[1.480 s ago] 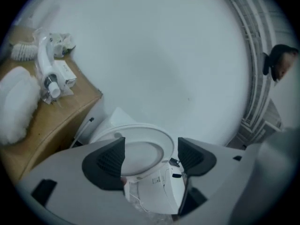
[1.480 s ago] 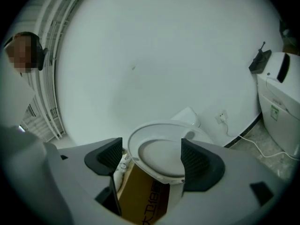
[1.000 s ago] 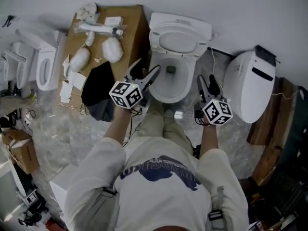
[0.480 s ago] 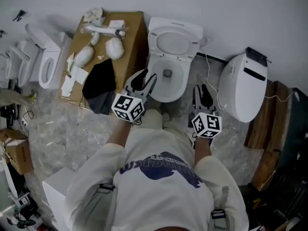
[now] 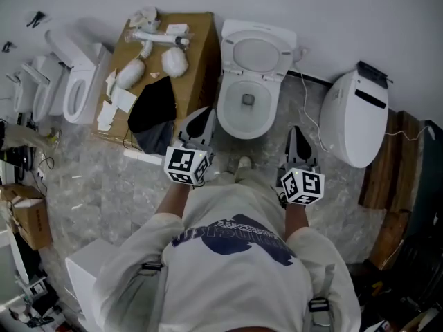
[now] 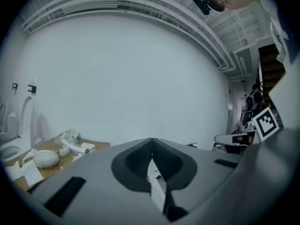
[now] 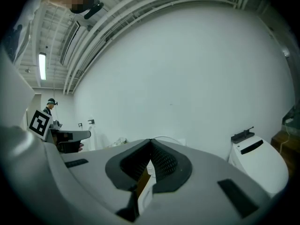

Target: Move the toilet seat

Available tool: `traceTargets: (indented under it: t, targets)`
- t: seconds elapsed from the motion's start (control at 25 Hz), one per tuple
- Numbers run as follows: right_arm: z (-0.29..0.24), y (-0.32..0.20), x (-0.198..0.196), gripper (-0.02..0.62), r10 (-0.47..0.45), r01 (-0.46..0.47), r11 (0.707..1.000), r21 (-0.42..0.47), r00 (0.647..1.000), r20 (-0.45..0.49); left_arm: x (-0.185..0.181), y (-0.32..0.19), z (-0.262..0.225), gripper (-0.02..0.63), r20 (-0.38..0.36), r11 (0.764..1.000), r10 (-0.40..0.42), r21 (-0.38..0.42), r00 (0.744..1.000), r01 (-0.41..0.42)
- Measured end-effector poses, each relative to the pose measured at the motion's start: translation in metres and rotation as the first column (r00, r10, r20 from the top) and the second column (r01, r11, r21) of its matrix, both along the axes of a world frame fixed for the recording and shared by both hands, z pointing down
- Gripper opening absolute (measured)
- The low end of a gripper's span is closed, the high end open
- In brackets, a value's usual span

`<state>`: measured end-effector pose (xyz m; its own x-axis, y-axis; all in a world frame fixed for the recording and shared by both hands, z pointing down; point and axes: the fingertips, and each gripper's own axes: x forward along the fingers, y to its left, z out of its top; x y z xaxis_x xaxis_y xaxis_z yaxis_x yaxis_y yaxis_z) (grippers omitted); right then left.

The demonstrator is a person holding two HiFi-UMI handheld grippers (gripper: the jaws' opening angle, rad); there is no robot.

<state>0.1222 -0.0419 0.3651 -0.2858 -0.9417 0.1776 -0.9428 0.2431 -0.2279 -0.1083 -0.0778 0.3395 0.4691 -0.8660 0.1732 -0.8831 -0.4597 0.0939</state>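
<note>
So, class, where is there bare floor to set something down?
Bare floor lies between the cardboard box and the person's left side, and between the open toilet and the closed toilet. The box top is crowded with parts and a black cloth.

White long-sleeved shirt [image 5: 235, 282] with a dark blue print [image 5: 232, 235].

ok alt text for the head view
From above, a person holds the left gripper and right gripper, both shut, short of an open toilet. A cardboard box stands at its left, a closed toilet at its right.
</note>
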Motion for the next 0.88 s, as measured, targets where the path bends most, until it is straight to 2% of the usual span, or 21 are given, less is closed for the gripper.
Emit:
traceTargets:
  t: [0.32,0.48,0.68,0.88]
  targets:
    - [-0.023,0.05,-0.027,0.009,0.063,-0.063,0.997,0.04,0.998,-0.005,-0.04,0.046,-0.011,-0.002,-0.032,1.0,0.026,0.006,0.999,-0.026]
    - [-0.028,0.075,-0.039,0.009,0.09,-0.091,0.995,0.047,0.996,0.019,-0.053,0.065,-0.013,-0.001,-0.021,0.999,0.047,0.014,0.999,-0.047]
    - [-0.034,0.108,-0.048,0.009,0.085,-0.086,0.995,0.047,0.996,0.022,-0.055,0.095,-0.016,-0.002,-0.016,0.998,0.065,0.008,0.998,-0.065]
    - [-0.034,0.139,-0.041,0.009,0.064,-0.065,0.997,0.043,0.997,0.032,-0.044,0.129,-0.018,-0.002,-0.013,0.998,0.064,0.013,0.998,-0.063]
